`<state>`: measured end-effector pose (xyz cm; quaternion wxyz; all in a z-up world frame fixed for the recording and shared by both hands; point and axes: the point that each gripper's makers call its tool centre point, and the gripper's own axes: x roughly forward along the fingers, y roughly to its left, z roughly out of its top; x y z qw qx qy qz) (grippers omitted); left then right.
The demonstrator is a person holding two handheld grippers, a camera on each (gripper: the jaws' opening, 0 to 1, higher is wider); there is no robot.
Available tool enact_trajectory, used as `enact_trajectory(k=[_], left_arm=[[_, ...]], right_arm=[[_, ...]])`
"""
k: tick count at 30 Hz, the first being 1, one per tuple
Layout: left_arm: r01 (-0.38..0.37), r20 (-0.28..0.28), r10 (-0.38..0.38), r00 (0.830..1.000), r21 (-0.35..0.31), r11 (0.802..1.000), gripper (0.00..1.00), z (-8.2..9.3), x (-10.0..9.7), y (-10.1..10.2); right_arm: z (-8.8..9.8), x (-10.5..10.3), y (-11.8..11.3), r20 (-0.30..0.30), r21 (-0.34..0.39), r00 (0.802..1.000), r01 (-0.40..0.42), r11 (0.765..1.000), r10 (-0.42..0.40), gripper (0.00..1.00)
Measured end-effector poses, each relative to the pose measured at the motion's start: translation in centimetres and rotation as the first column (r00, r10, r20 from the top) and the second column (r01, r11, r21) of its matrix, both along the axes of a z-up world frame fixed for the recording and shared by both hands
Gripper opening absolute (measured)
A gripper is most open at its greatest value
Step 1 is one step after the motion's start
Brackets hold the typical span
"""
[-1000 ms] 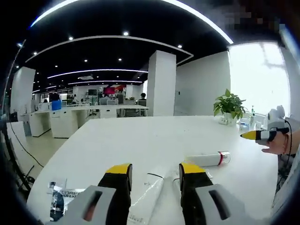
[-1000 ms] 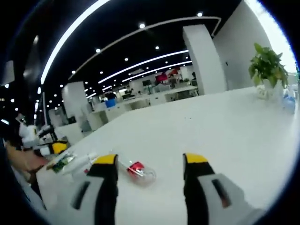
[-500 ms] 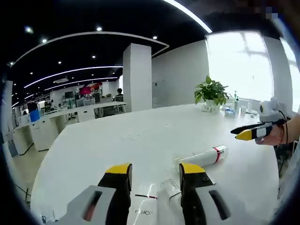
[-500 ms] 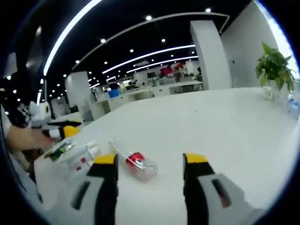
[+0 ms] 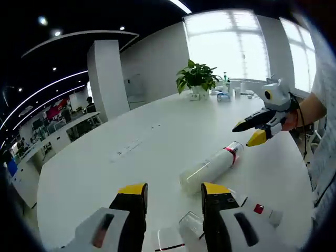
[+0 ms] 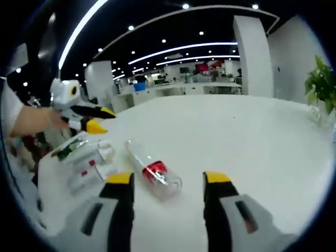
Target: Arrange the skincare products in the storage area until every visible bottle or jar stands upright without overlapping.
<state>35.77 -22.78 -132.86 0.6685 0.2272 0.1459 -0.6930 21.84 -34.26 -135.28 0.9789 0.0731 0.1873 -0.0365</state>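
clear cylindrical bottle (image 5: pixel 211 167) with red band, lying flat mid white worktop (image 5: pixel 131 152), contents unclear | smaller tubes (image 6: pixel 86 160) lying beside it, near worktop edge | left gripper (image 5: pixel 173 202) fingers spread, holding nothing | right gripper (image 6: pixel 165 191) fingers spread, empty, bottle (image 6: pixel 153 169) lying just ahead between them | potted plant (image 5: pixel 197 77) far side

No legible text — labels blurred.

A big white table (image 5: pixel 105 157) fills the room's middle. A green plant in a pot (image 5: pixel 197 79) sits near the bright windows (image 5: pixel 231 44). A tall white pillar (image 5: pixel 107 76) stands behind.
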Motion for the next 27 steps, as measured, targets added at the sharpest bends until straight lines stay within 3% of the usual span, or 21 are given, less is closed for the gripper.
enact_trajectory(k=[6, 9, 12, 16, 17, 20, 24, 27], left_arm=[[0.126, -0.024, -0.125, 0.992, 0.078, 0.989, 0.42, -1.5, -1.1, -1.9], [0.231, -0.003, -0.233, 0.972, 0.151, 0.961, 0.42, -2.6, -1.7, -2.8], [0.268, 0.029, -0.279, 0.960, 0.190, 0.944, 0.41, -2.9, -1.7, -3.3], [0.369, -0.011, -0.380, 0.925, 0.262, 0.892, 0.39, -3.7, -2.7, -3.9], [0.388, 0.001, -0.406, 0.914, 0.288, 0.875, 0.39, -4.1, -2.7, -4.0], [0.399, 0.022, -0.430, 0.903, 0.333, 0.854, 0.36, -4.7, -2.5, -4.1], [0.444, 0.023, -0.496, 0.868, 0.410, 0.796, 0.34, -5.5, -2.7, -4.3], [0.441, 0.029, -0.503, 0.864, 0.438, 0.783, 0.32, -5.6, -2.6, -4.5]], right_arm=[[-0.6, 0.6, 0.4, -0.024, -0.008, 0.999, -0.046, 0.999, 0.046, 0.49], [-1.1, 0.9, 0.7, -0.049, -0.018, 0.995, -0.082, 0.996, 0.082, 0.49], [-1.4, 1.2, 0.8, -0.066, -0.032, 0.992, -0.108, 0.994, 0.106, 0.48], [-1.5, 1.7, 0.9, -0.073, -0.034, 0.989, -0.132, 0.991, 0.129, 0.46], [-1.6, 1.8, 1.1, -0.076, -0.030, 0.987, -0.144, 0.989, 0.142, 0.45], [-1.8, 1.9, 1.3, -0.084, -0.029, 0.984, -0.157, 0.987, 0.154, 0.45], [-2.1, 2.2, 1.5, -0.102, -0.044, 0.978, -0.189, 0.981, 0.183, 0.43], [-2.3, 2.4, 1.6, -0.117, -0.053, 0.972, -0.212, 0.976, 0.205, 0.39]])
